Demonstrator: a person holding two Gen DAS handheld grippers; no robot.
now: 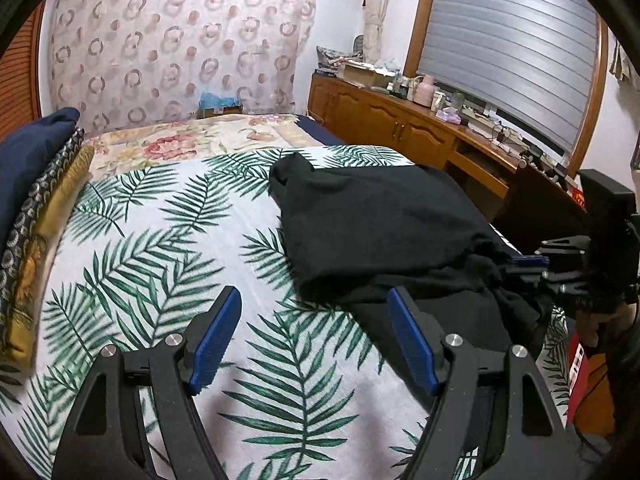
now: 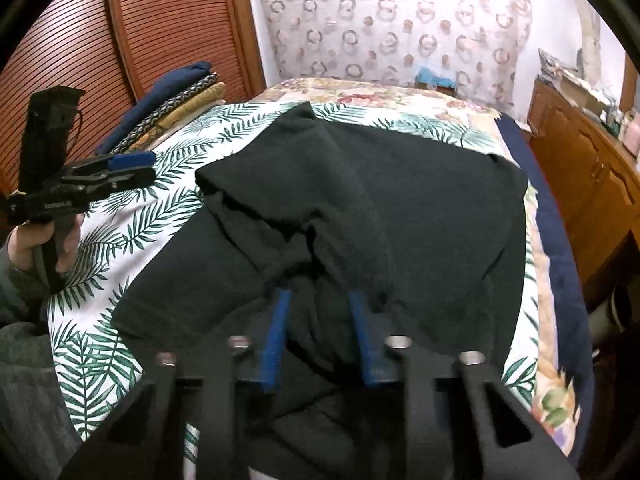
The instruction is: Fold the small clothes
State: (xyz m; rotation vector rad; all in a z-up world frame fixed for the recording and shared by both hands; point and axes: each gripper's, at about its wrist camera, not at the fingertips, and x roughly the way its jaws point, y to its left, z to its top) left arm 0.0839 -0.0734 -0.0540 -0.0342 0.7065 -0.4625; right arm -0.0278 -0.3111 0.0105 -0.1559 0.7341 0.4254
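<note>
Black cloth, a small garment [image 2: 360,208], lay spread over the palm-leaf sheet [image 1: 160,248] on the bed, one part folded back over itself toward the near edge. In the right wrist view it filled the middle of the frame, reaching from about 11 o'clock down to 6 o'clock. The right gripper [image 2: 320,300] had its blue pads [image 2: 276,340] pushed into a bunched fold of that garment at 6 o'clock; fabric sat between them, but the pads stood a little apart, so I cannot tell whether they truly pinched it.

The left gripper [image 1: 314,308] hung over bare sheet at 6 o'clock of its own view, jaws spread wide with nothing between them, the garment's edge just beside its right finger. From the right wrist view it appeared at 9 o'clock, held in the person's hand [image 2: 28,244].

Folded fabrics [image 1: 36,200] in navy, patterned and mustard were stacked at 9 o'clock of the left view. A wooden cabinet [image 1: 380,120] stood at 2 o'clock.
</note>
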